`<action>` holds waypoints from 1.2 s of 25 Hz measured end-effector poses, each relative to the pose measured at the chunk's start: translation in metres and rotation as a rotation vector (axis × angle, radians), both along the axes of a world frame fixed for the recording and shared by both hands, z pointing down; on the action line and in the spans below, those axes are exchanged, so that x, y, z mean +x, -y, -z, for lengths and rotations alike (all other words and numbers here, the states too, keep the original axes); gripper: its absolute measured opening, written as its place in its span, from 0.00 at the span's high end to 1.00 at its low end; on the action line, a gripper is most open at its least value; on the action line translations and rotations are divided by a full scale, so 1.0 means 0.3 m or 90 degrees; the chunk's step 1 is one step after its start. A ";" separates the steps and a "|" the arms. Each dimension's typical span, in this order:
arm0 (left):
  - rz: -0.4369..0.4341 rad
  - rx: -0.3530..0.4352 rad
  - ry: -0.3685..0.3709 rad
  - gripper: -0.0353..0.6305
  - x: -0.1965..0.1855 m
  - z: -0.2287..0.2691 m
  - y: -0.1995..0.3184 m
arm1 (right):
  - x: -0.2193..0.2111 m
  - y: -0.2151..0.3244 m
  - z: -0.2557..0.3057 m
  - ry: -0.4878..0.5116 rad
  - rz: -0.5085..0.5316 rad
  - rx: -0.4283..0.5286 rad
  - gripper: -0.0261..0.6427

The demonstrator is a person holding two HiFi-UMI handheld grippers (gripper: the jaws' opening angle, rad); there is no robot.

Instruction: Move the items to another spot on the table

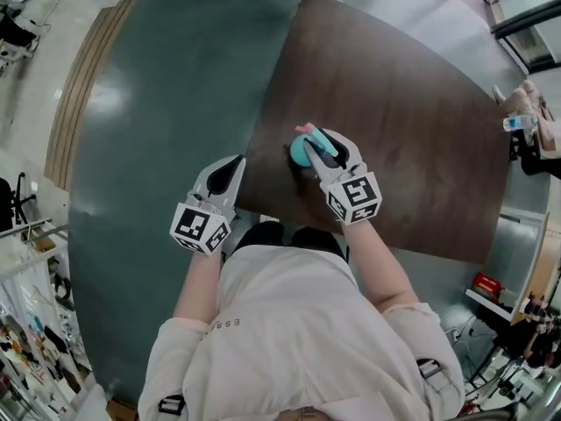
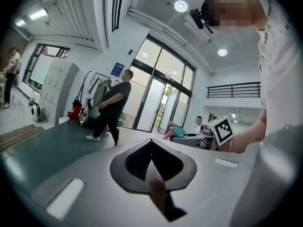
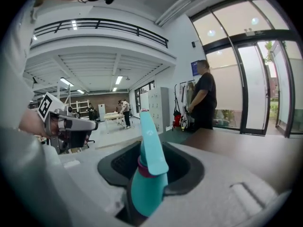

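A teal bottle-shaped item (image 1: 301,153) with a pink collar stands on the brown table (image 1: 403,121) near its front edge. My right gripper (image 1: 317,147) reaches over it from the near side, its jaws on either side of it. In the right gripper view the teal body (image 3: 146,183) fills the gap between the jaws and its flat teal top sticks up; the right gripper (image 3: 144,197) is shut on it. My left gripper (image 1: 235,165) hovers by the table's left front corner, jaws together and holding nothing. In the left gripper view the left gripper (image 2: 154,174) points at the distant teal item (image 2: 180,130).
Green floor (image 1: 166,103) lies left of the table. A person in black (image 2: 111,108) walks past the table's far end, and others sit farther off. A small bottle (image 1: 519,123) sits beyond the table's right edge.
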State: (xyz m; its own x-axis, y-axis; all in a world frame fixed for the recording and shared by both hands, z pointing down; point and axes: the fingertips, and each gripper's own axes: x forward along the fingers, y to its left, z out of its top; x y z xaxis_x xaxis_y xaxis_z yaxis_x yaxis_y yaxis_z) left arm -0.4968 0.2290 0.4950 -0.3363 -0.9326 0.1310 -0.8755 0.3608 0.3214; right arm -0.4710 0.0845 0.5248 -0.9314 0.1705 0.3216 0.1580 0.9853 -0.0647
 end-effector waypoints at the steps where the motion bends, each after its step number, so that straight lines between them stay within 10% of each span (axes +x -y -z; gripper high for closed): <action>1: -0.017 0.002 0.002 0.92 0.005 0.004 0.019 | 0.013 0.014 0.011 0.005 -0.015 -0.003 0.76; 14: -0.222 0.022 0.038 0.92 0.411 0.111 0.467 | 0.575 0.371 0.118 0.049 -0.220 -0.026 0.76; 30: -0.372 0.057 0.046 0.92 1.222 0.142 1.050 | 1.544 0.832 0.145 0.050 -0.380 0.002 0.76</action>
